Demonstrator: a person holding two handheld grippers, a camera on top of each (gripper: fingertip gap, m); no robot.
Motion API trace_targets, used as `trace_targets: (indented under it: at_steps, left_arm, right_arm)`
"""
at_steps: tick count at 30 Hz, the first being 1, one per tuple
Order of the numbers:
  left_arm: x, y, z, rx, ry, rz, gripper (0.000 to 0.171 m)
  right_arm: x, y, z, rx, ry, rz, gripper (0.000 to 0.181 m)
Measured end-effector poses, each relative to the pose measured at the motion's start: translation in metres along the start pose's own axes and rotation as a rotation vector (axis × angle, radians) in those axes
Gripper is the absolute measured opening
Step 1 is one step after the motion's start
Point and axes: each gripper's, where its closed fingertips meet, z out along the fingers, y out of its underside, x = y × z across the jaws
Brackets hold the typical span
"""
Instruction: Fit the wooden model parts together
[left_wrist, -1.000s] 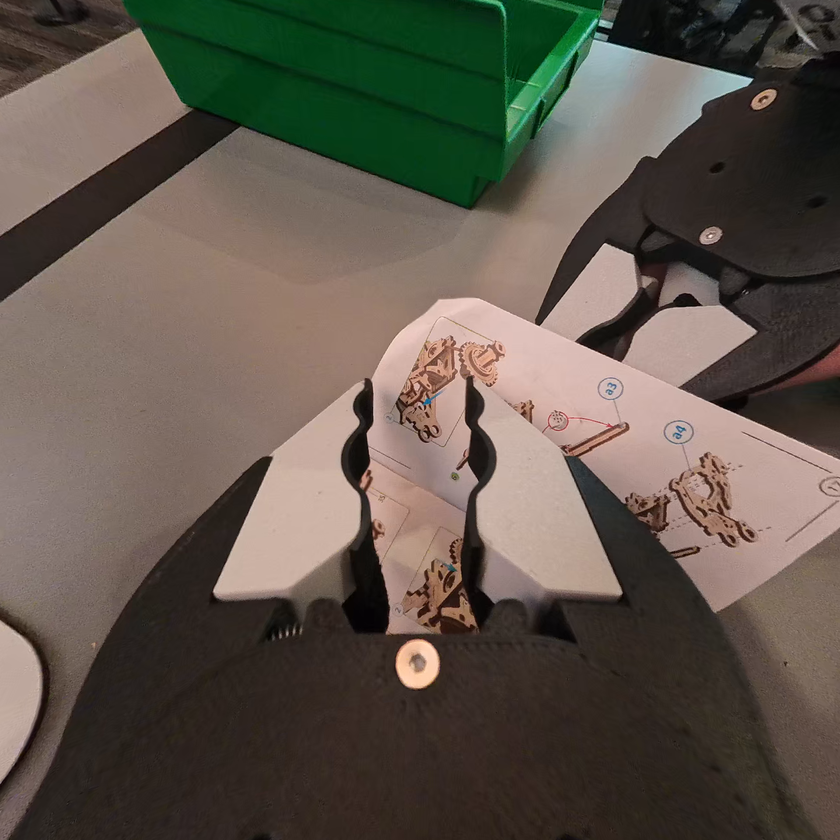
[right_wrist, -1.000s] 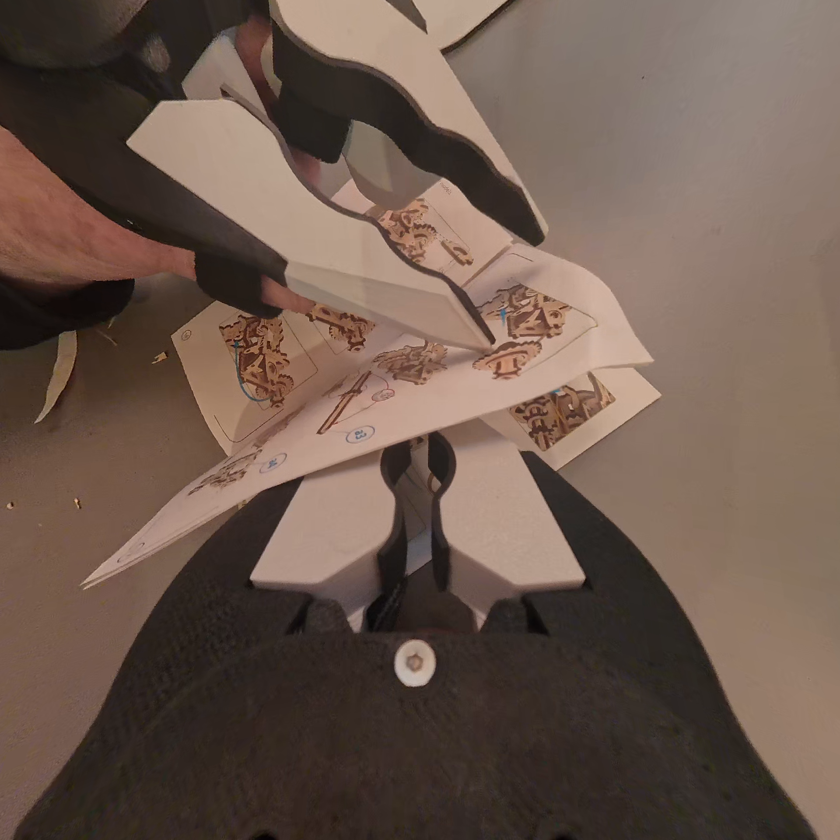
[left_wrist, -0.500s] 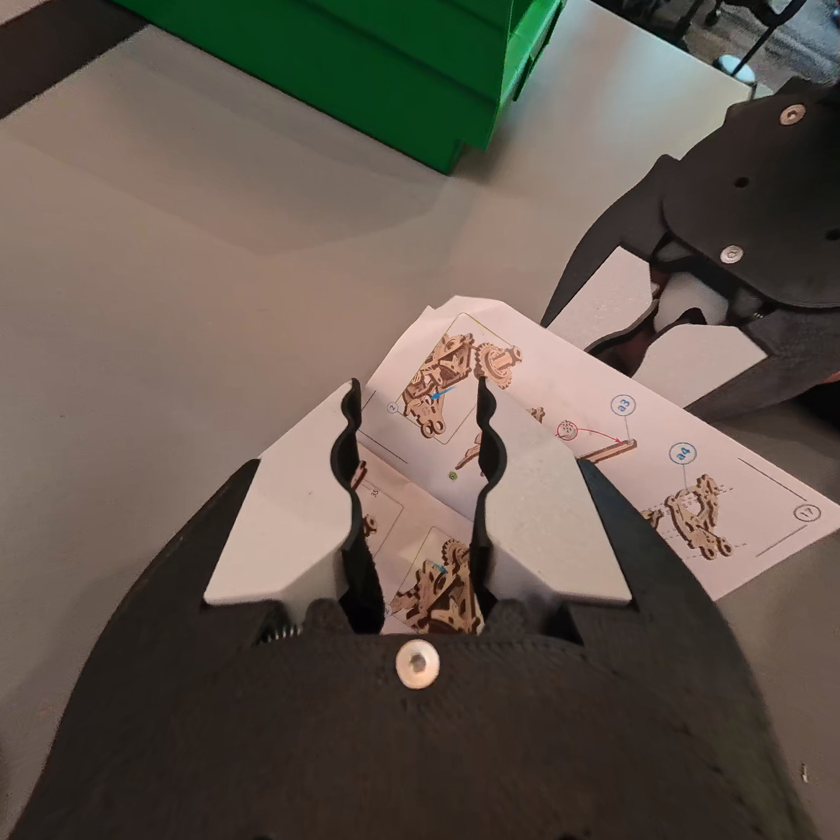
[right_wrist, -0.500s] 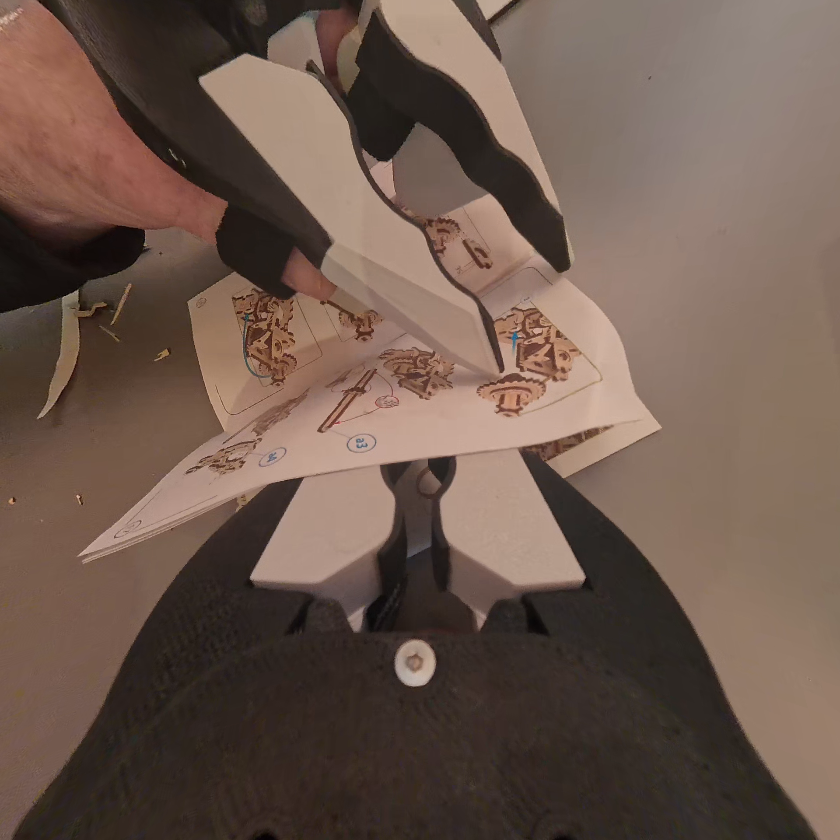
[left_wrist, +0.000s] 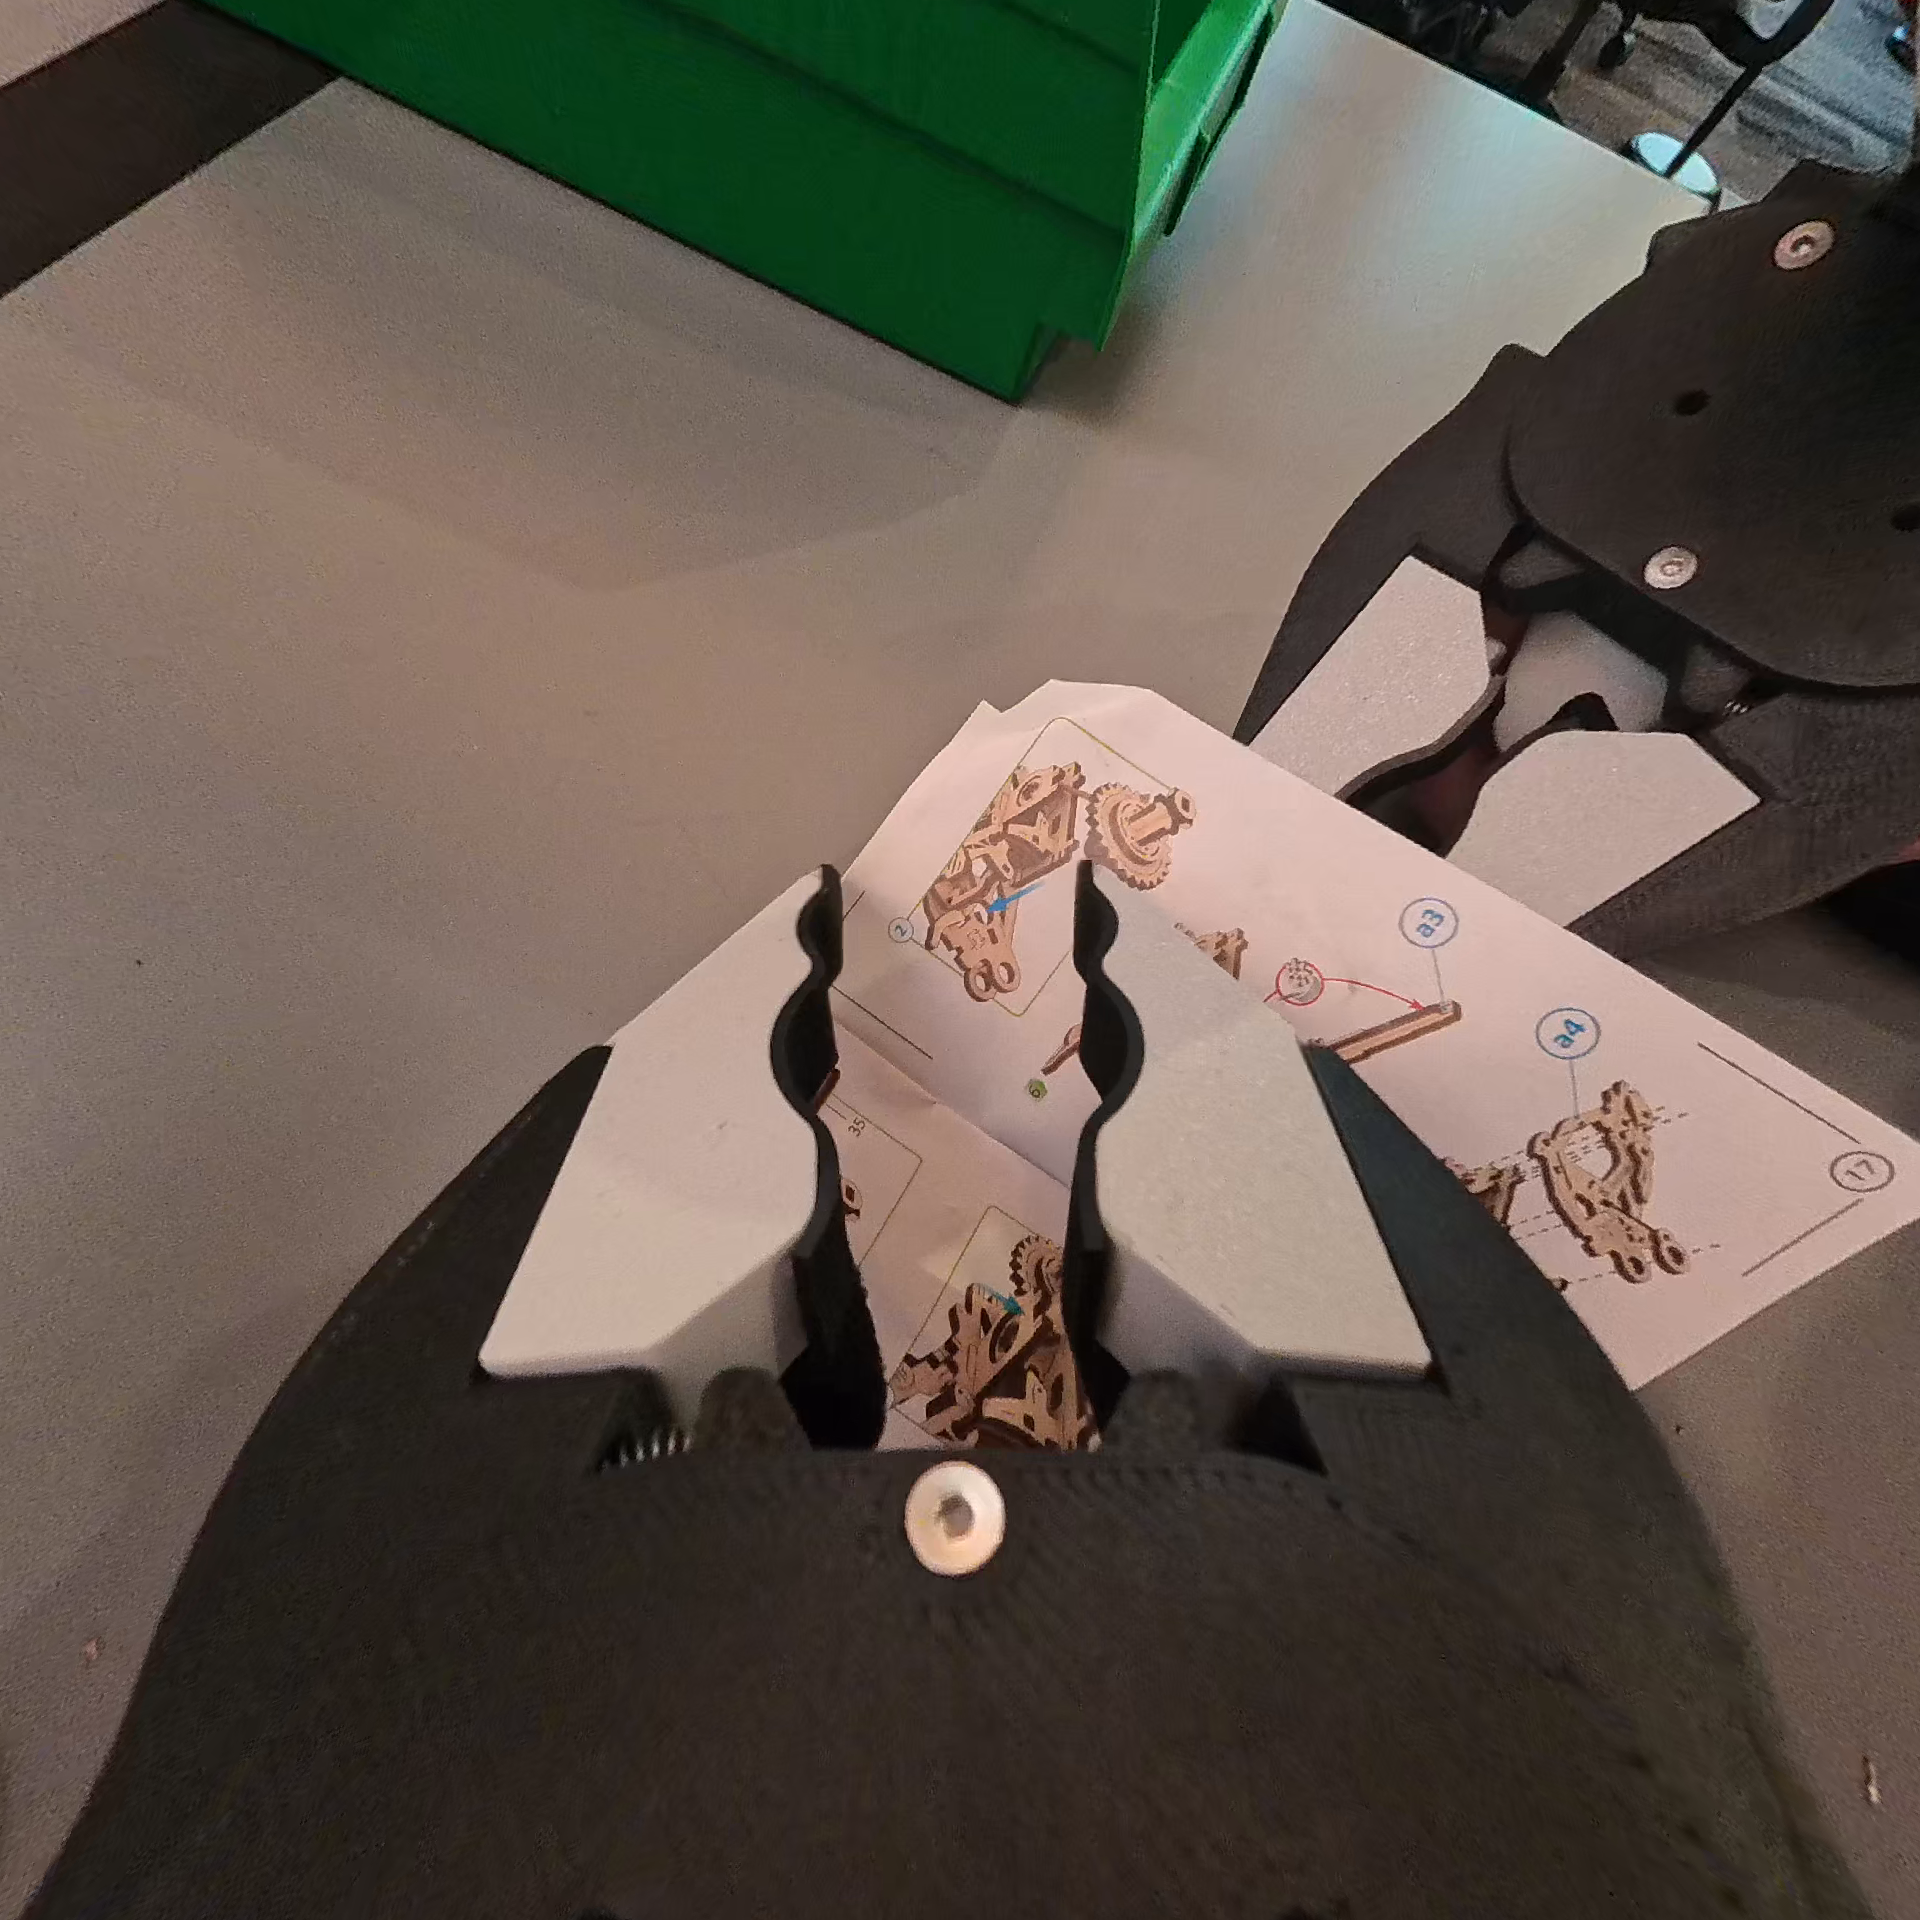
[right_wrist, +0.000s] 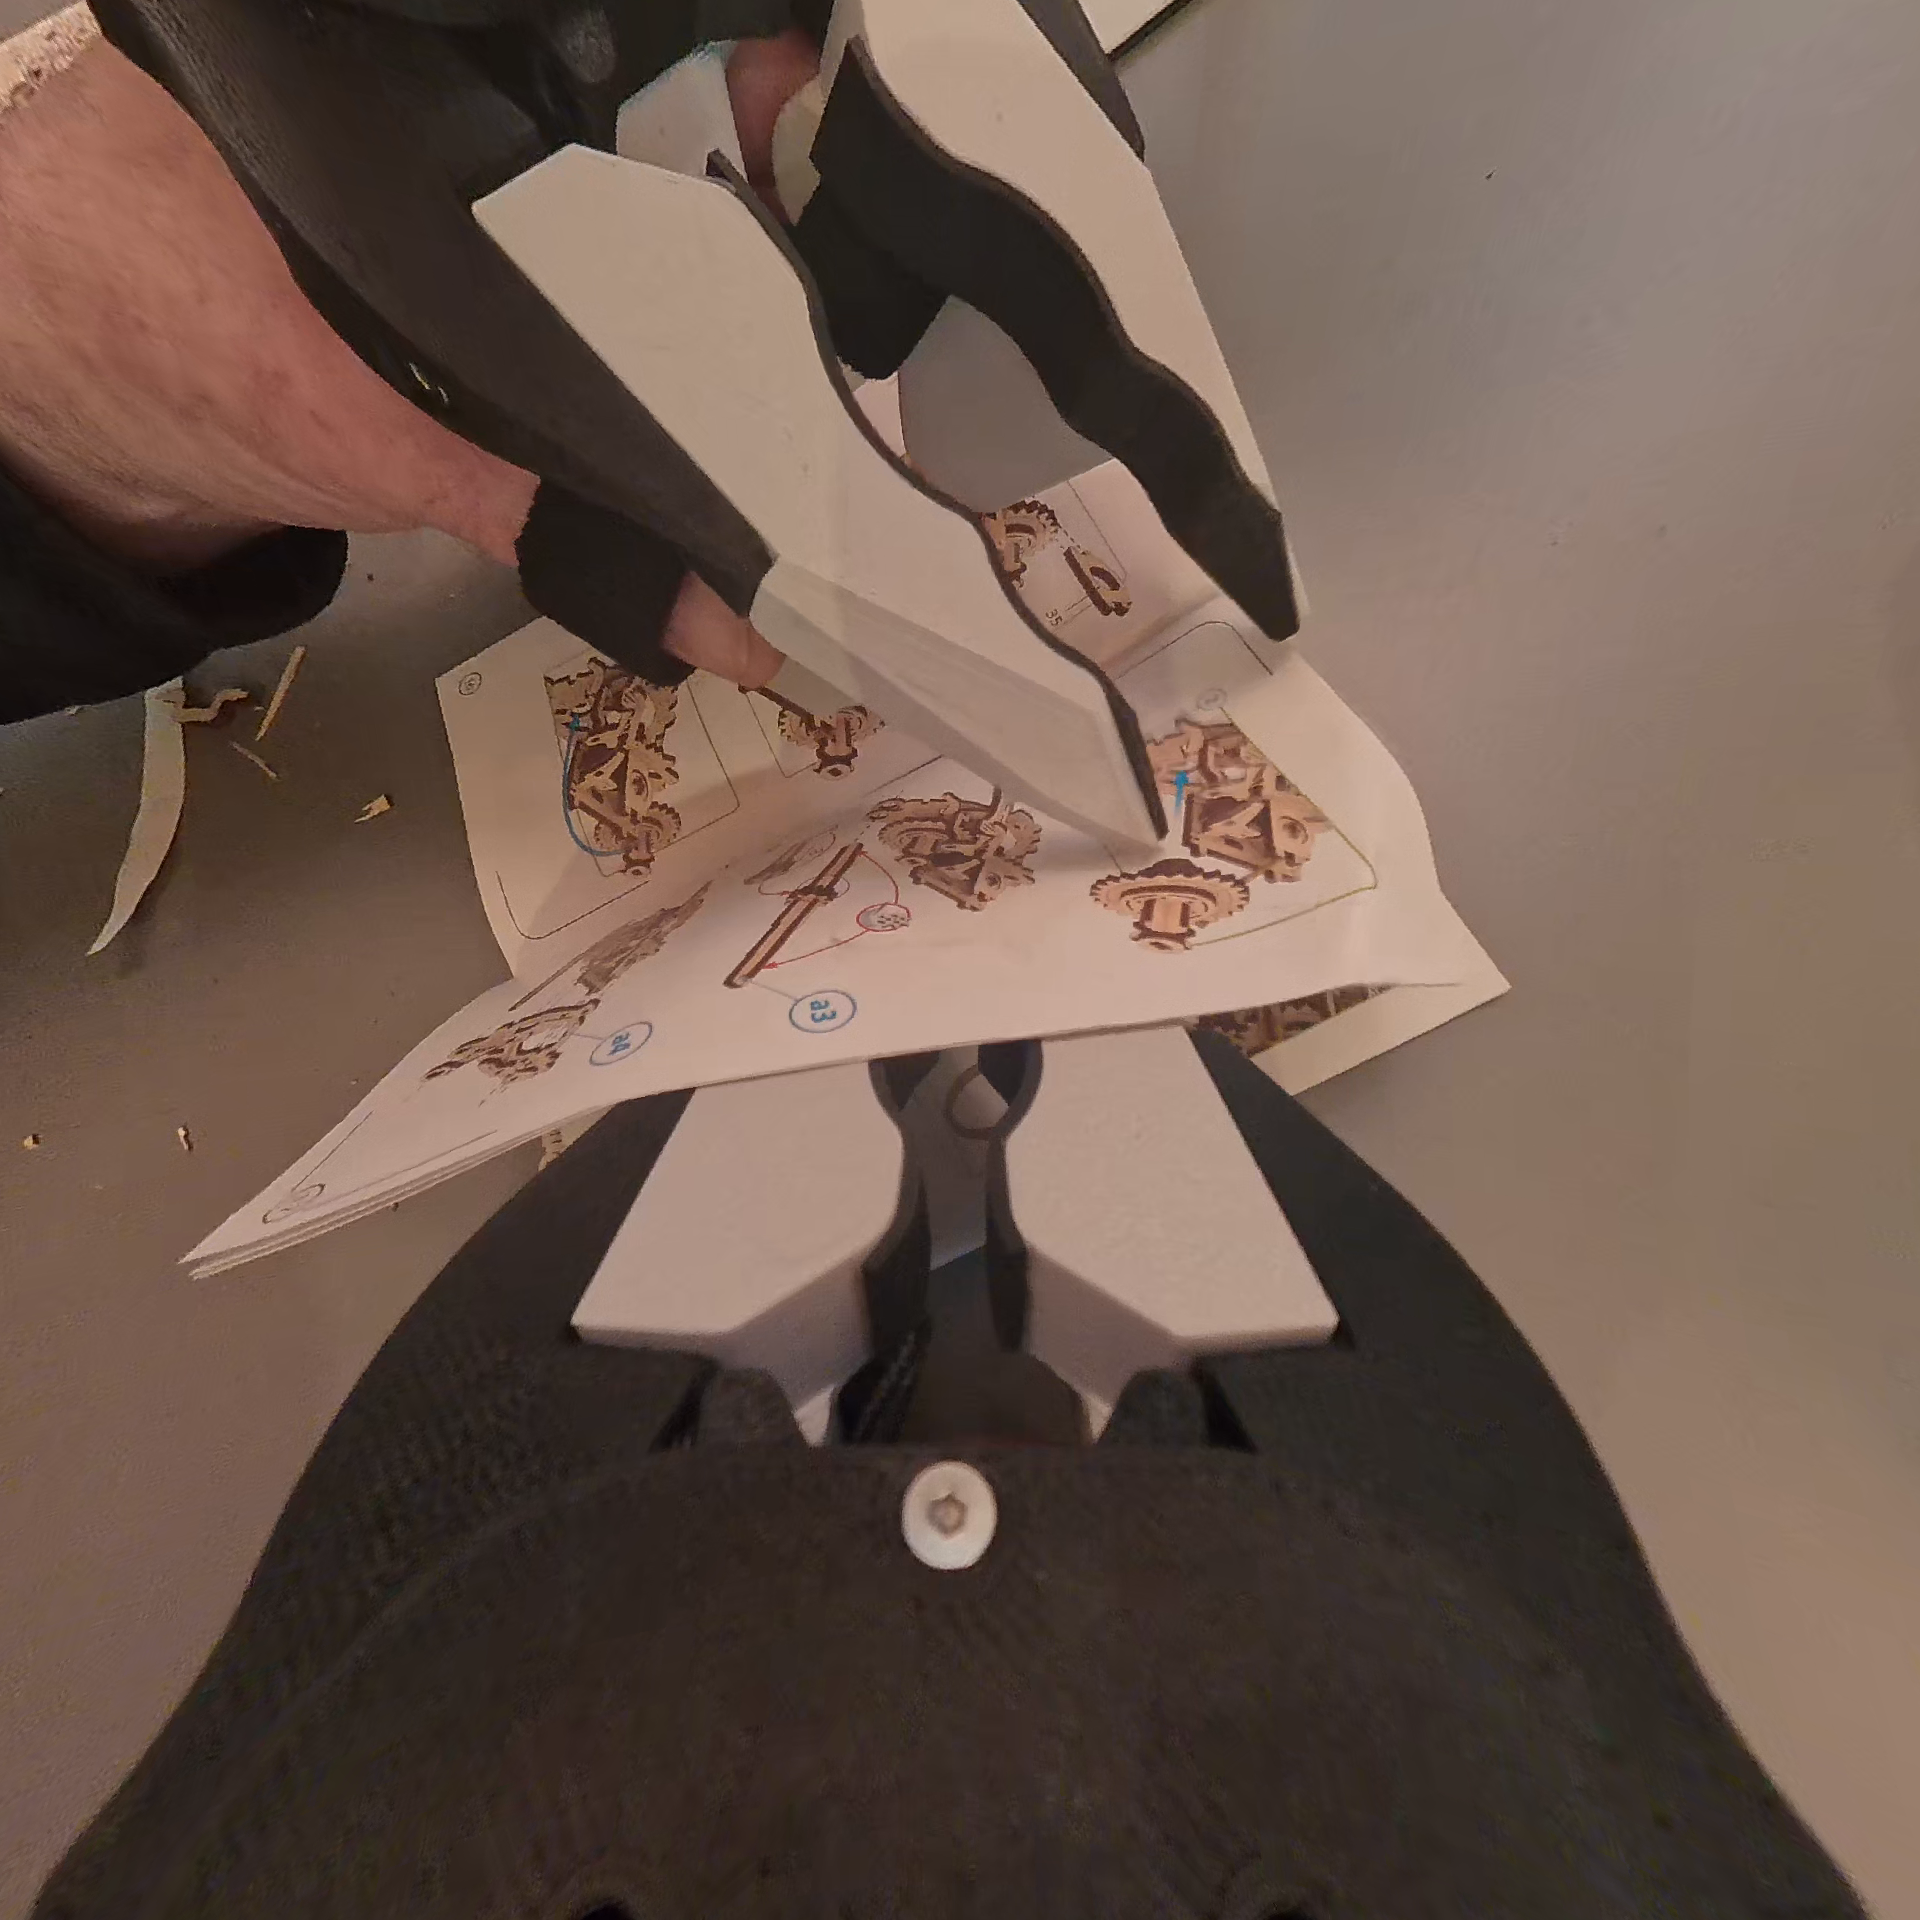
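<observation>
An open instruction booklet (left_wrist: 1351, 935) with pictures of wooden parts lies on the grey table (left_wrist: 416, 623). My left gripper (left_wrist: 951, 894) is open and empty above it. In the right wrist view the left gripper (right_wrist: 1216, 717) has one fingertip (right_wrist: 1143, 810) touching the raised page (right_wrist: 987, 935). My right gripper (right_wrist: 956, 1070) reaches under the raised pages, which hide its tips. Its jaws are nearly shut on a small pale round piece (right_wrist: 971, 1101); I cannot tell what it is. The right gripper also shows in the left wrist view (left_wrist: 1299, 764). No loose wooden model parts show.
A green plastic bin (left_wrist: 831, 156) stands at the back of the table. A dark strip (left_wrist: 104, 125) crosses the far left. Wood scraps (right_wrist: 260, 707) lie on the left in the right wrist view. A gloved hand (right_wrist: 208, 364) holds the left gripper. There is about 5 cm between the tips of the two grippers.
My left gripper has opened a little wider and moved forward and down onto the raised page. The page lies flatter than before. The right gripper has stayed under the pages.
</observation>
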Motion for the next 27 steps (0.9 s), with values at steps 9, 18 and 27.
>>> trace_targets:
  at_steps: [9, 18, 27]
  left_arm:
    - [-0.0013, -0.0004, 0.0003, 0.001, 0.014, -0.019, 0.038]
    - [-0.0046, 0.0024, 0.006, -0.043, 0.045, -0.059, 0.049]
    - [-0.0024, 0.0004, 0.0045, -0.021, 0.037, -0.019, 0.043]
  right_arm:
    - [-0.0001, 0.0001, 0.0002, 0.0, -0.001, 0.0, 0.0]
    - [-0.0004, 0.0002, 0.0004, -0.001, -0.004, 0.001, 0.0]
    - [-0.0003, 0.0002, 0.0006, -0.001, -0.005, 0.002, 0.0]
